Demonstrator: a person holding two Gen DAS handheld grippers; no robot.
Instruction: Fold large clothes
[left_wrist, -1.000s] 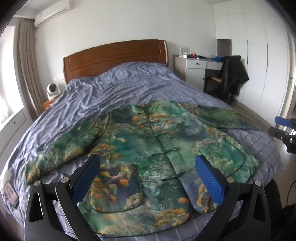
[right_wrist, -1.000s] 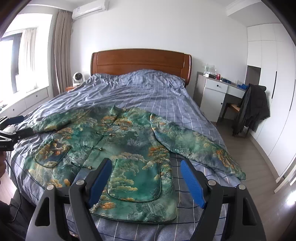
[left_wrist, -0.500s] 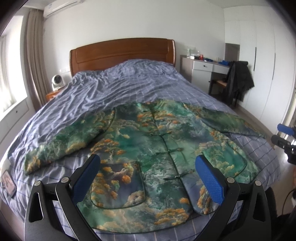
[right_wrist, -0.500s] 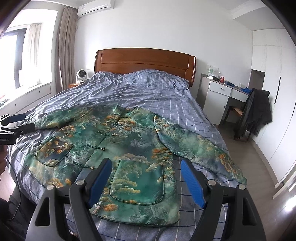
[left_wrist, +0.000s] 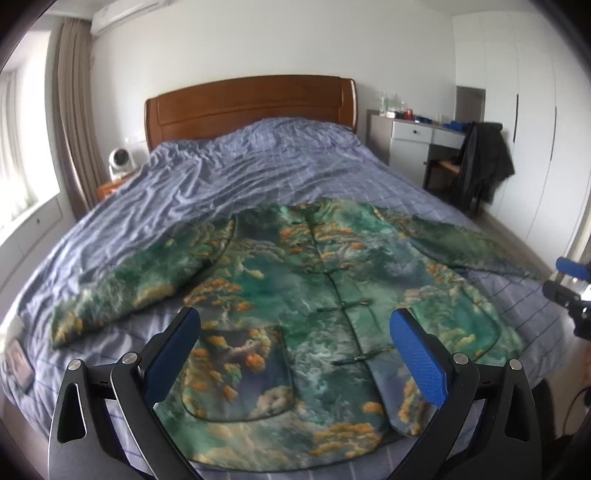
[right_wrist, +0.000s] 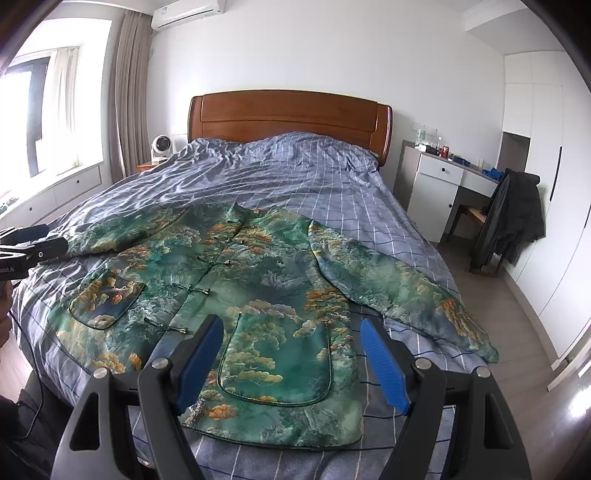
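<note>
A green printed jacket (right_wrist: 258, 280) with knotted frog fastenings down the front lies face up and spread flat on the blue checked duvet (right_wrist: 295, 177) at the foot of the bed, collar toward the wooden headboard (right_wrist: 288, 114) and hem nearest the grippers. Both sleeves are laid out to the sides, and a patch pocket (right_wrist: 275, 362) sits on each front panel. The left gripper (left_wrist: 295, 354) hangs above the hem with its jaws wide apart and nothing between the blue pads; the right gripper (right_wrist: 291, 362) does the same over the other front panel, jaws spread and empty. The fabric has a satin sheen and looks lightly padded, so I judge it soft and limp but with some bulk: it should drape rather than hold a crease, and the smooth face will probably slide against itself and over the duvet. A pinch on a single thin layer could slip, so the piped edges look like the safer holds, namely the cuff of the right sleeve (right_wrist: 476, 343), the cuff of the left sleeve (left_wrist: 70, 325), or the shoulder seams. The fastenings appear done up, so the fronts should move together when a side is carried across.
</note>
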